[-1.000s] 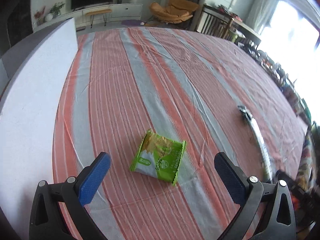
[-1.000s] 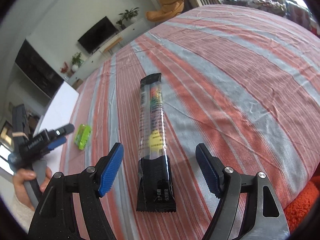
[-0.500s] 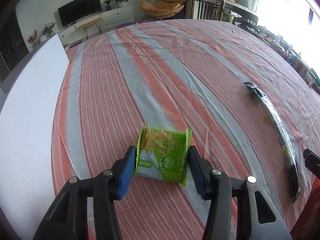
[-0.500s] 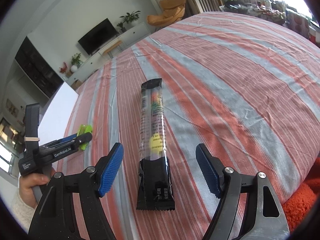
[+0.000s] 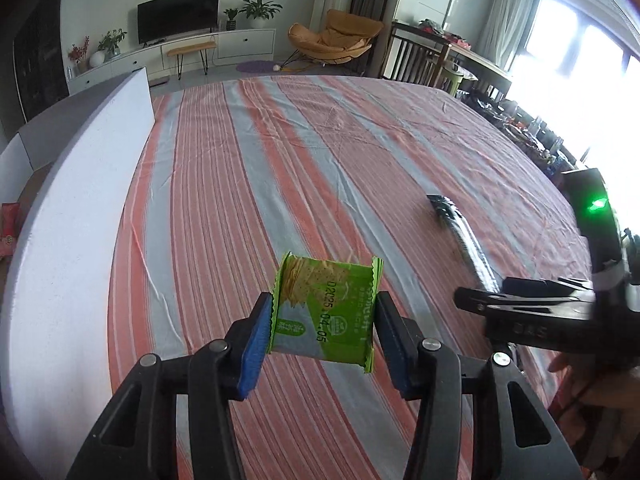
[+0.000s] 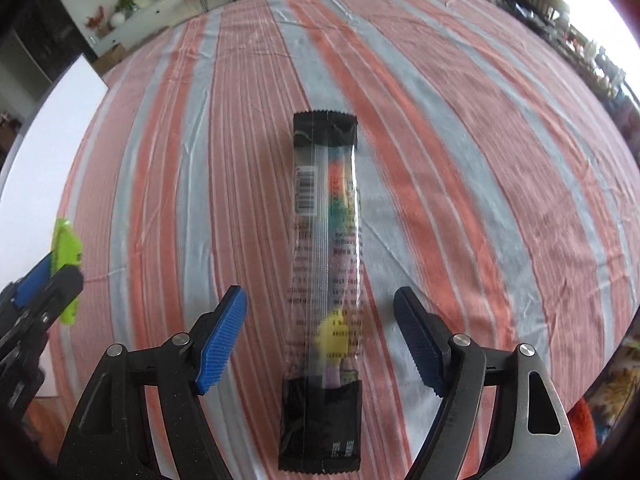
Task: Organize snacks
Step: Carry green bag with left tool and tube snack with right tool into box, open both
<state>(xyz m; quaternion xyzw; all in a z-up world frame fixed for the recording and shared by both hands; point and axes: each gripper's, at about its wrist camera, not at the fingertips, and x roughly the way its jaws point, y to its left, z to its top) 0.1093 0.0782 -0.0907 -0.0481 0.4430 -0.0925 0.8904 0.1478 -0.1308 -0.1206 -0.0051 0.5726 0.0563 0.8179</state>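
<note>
1. Striped cloth (image 5: 248, 184), orange and grey, covers the whole table; a white board (image 5: 68, 216) stands along its edge at nine o'clock in the left wrist view.
2. The left gripper (image 5: 324, 328) has just been closing, and its blue pads now clamp the green cracker packet (image 5: 326, 310) by both side seams. The packet is lifted off the cloth and held tilted, its printed face toward the camera.
3. In the right wrist view the same packet shows as a bright green edge at nine o'clock, pinched in the left gripper's tips.
4. The right gripper (image 6: 320, 340) hangs over the long black-ended candy pack (image 6: 326, 280), jaws spread wide on either side of it and pads well clear of the wrapper. Nothing is grasped.
5. That pack lies flat on the cloth, running from six o'clock toward twelve, one black end near the camera, its clear middle showing coloured sweets and a barcode.
6. From the left wrist camera the candy pack lies at three o'clock, partly hidden behind the right gripper.
</note>
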